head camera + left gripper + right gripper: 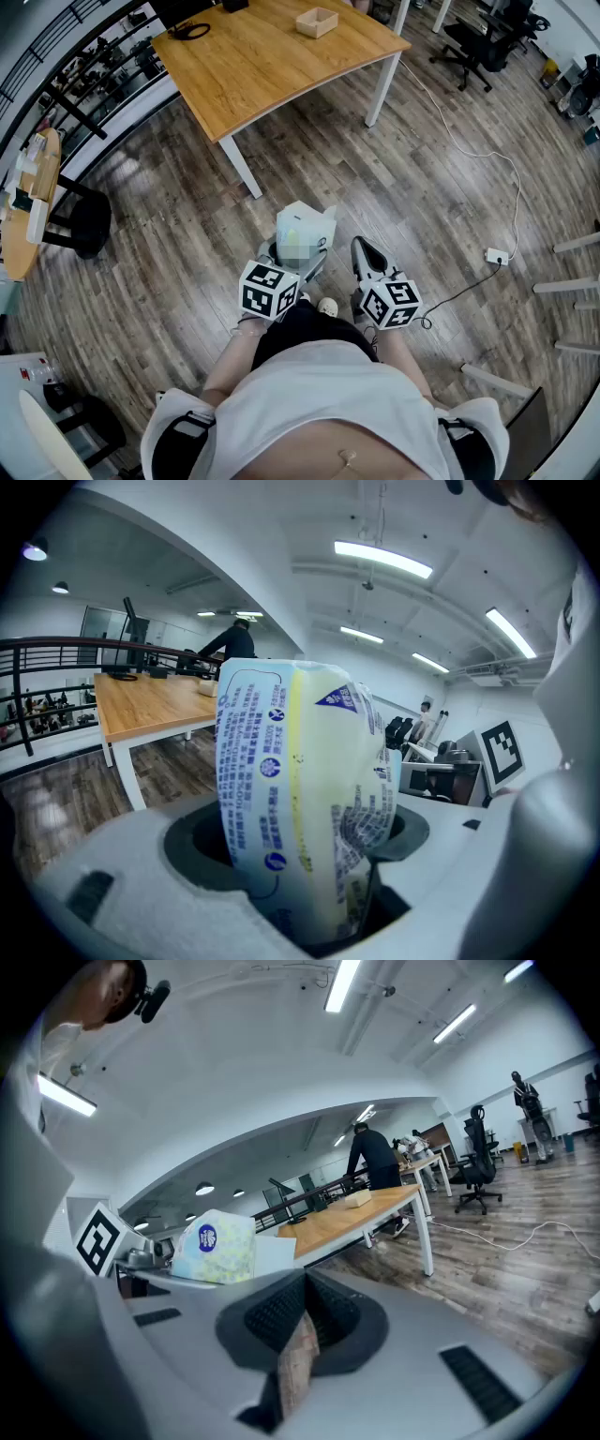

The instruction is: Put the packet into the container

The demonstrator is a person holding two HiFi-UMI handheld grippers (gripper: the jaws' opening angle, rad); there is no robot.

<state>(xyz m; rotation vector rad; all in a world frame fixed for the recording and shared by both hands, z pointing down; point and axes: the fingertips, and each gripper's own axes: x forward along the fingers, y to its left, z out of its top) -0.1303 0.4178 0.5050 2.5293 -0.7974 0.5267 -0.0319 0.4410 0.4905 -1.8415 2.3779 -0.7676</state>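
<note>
The packet (pixel 300 799) fills my view, standing upright between the wide-set jaws of my left gripper (pixel 298 255), whose pads press into its soft sides. My right gripper (pixel 371 255) is closed on nothing. The container (pixel 317 21) sits well apart, at the far end of the table (pixel 272 75). I judge a gentle, even squeeze is best, releasing only once the packet is low over the open box.

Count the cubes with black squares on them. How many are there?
2. One cube rides on the left gripper, which holds the packet; the other cube rides on the right gripper. None seem hidden.
</note>
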